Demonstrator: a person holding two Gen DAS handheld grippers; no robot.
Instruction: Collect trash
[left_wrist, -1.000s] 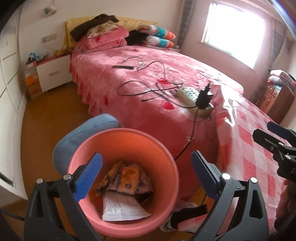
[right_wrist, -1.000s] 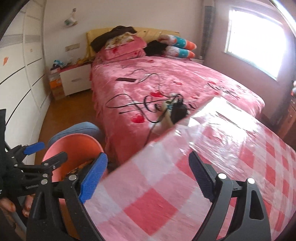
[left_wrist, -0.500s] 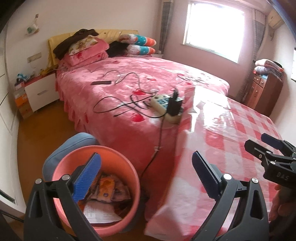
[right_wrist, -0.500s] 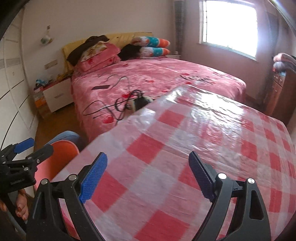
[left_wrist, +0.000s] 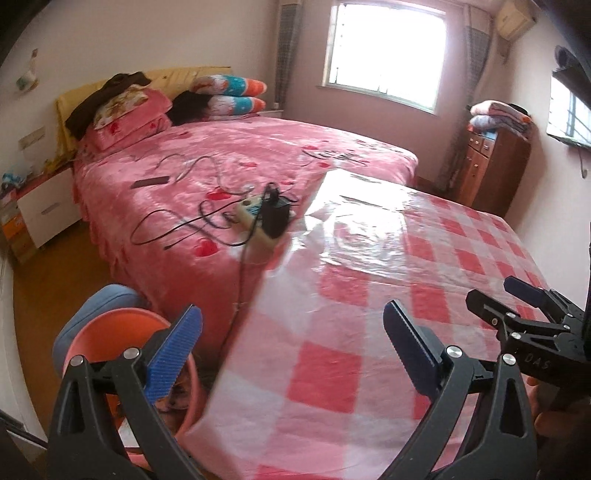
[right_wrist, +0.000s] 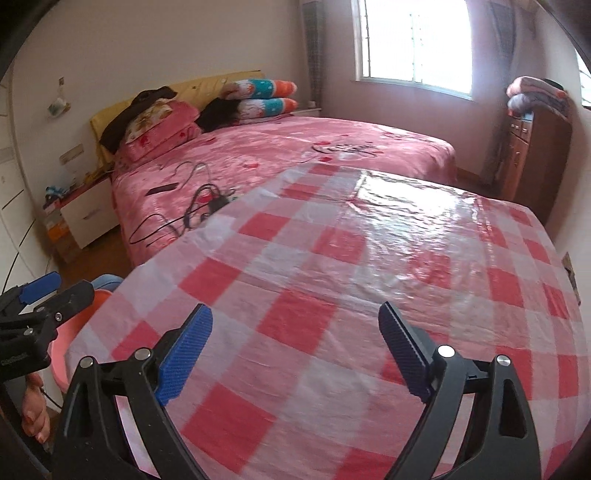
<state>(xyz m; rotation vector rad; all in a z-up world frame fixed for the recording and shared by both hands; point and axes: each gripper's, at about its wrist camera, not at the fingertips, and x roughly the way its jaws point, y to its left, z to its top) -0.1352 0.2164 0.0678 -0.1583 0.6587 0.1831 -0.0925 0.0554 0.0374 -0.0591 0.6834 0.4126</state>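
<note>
With both pairs of tongs spread wide and gripping nothing, we're in a search beat: the left tongs (left_wrist: 291, 354) hang over the near corner of the tabletop (left_wrist: 369, 295), the right tongs (right_wrist: 295, 354) out over its middle. No scrap of trash shows on that glossy red-and-white checked plastic cover, so the job, as I read it, looks close to finished. The collected trash (left_wrist: 177, 400) sits in the pink bucket (left_wrist: 110, 332), down to the left of the left tongs and below the tabletop edge, only a dark sliver of it peeking past the blue pad. To do this step well, I'd sweep slowly across the cover and check the far edge before calling it. The sheet is slick, wrinkled and throws glare from the window, which could hide a pale wrapper. Beyond the tongs, the bed (left_wrist: 240, 155) is soft pink quilting, with a power strip (left_wrist: 258, 221) and thin black cables (left_wrist: 177, 229) looped on it: those aren't trash, so steer clear.
</note>
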